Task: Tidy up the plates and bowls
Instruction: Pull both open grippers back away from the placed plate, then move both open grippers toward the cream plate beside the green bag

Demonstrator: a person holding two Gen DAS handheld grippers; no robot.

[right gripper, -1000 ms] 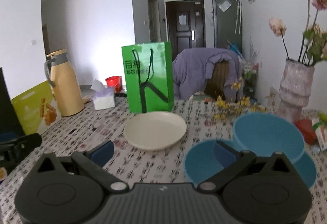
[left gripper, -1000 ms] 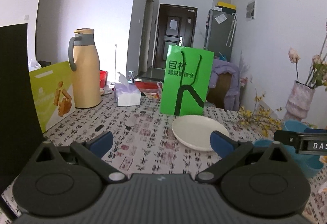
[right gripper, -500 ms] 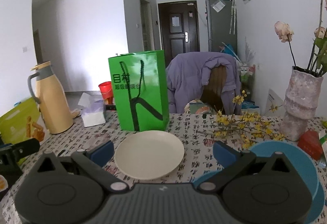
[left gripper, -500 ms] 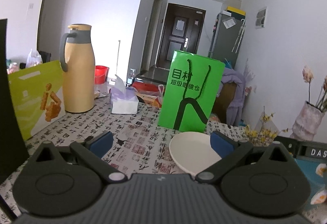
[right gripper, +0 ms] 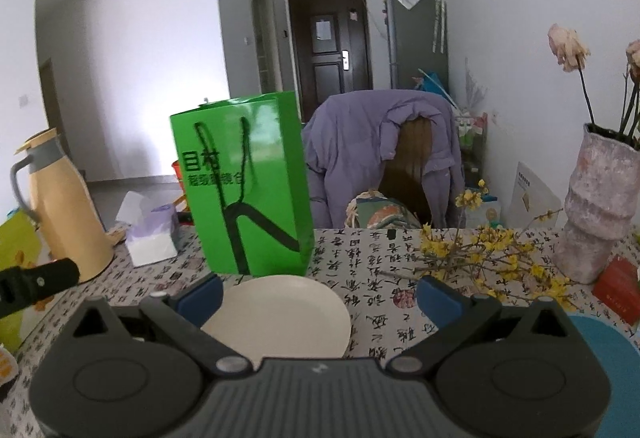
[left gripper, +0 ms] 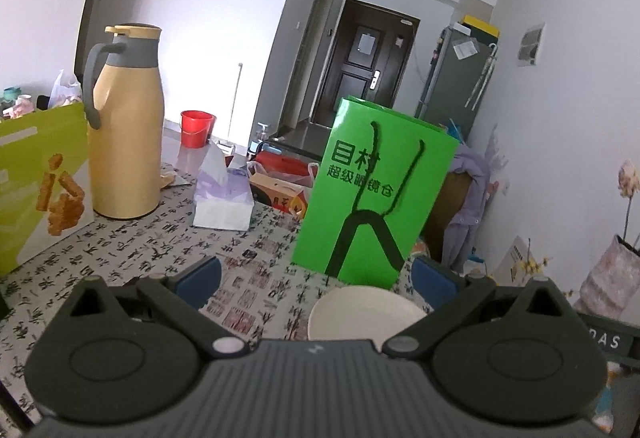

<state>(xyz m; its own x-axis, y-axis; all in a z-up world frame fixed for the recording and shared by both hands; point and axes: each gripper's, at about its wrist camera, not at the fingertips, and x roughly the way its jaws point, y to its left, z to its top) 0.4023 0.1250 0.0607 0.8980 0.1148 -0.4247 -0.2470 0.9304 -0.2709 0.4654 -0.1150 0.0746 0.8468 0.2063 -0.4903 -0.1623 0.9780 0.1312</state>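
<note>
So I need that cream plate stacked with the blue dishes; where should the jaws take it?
Grip the cream plate by its thin rim on the near edge, coming in low from the front. It lies flat on the table, and the green bag stands close behind, blocking the far side.

Soft daylight, sharp focus; fisheye bends edges, corners dark.

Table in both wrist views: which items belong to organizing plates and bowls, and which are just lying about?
Belongs to the job:
- cream plate
- blue dish, only an edge showing at lower right
- left gripper and right gripper, both open and empty

Just lying about:
- green paper bag
- yellow thermos
- tissue box
- vase
- yellow flower sprigs
- red box
</note>
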